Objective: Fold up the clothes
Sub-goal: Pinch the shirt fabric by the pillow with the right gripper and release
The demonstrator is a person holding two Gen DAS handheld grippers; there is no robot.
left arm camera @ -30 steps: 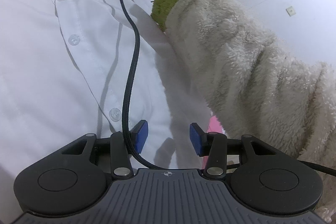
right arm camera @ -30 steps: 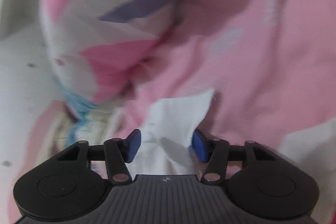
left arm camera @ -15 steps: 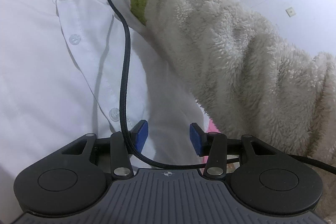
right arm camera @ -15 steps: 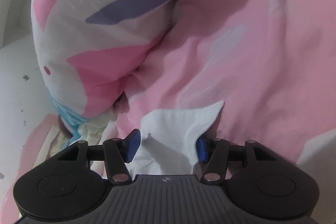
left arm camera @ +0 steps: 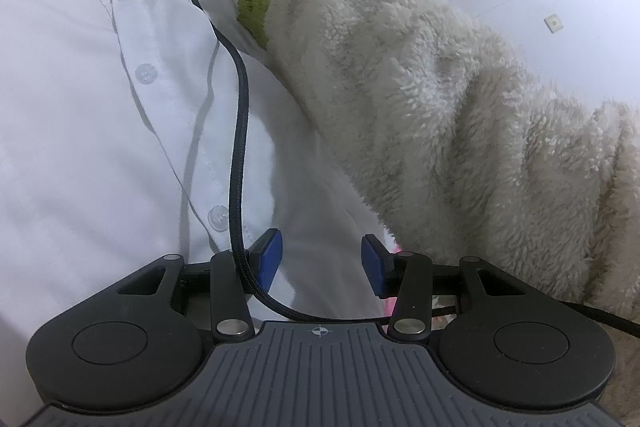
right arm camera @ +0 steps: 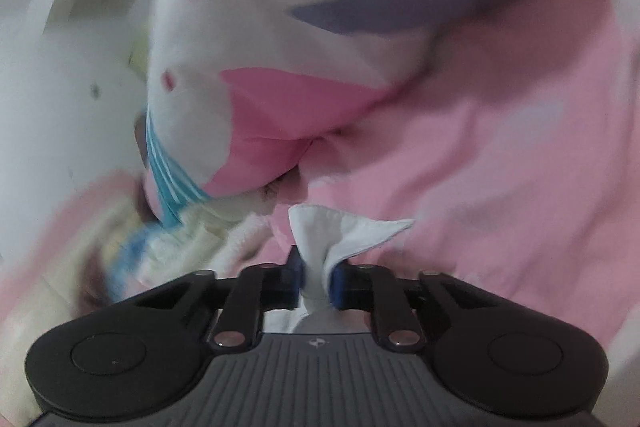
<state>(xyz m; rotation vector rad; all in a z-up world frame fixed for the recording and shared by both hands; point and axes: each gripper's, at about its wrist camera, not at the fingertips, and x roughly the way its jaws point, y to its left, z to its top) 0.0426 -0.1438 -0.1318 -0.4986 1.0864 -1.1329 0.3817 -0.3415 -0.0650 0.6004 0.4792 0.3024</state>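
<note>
- The white shirt point(left arm camera: 100, 131) lies spread out, button placket up, and serves as the landmark.
- The left gripper point(left arm camera: 322, 259) hovers over the shirt's lower front with its jaws apart and nothing clamped; a black cable point(left arm camera: 240, 131) trails across the placket.
- A fluffy cream sleeve point(left arm camera: 420, 99) with a green cuff reaches over the shirt's right side.
- The right gripper point(right arm camera: 318, 277) is closing, its blue pads pinching a corner of the shirt point(right arm camera: 340, 231).
- Beyond that corner is pink bedding point(right arm camera: 500, 167).
</note>
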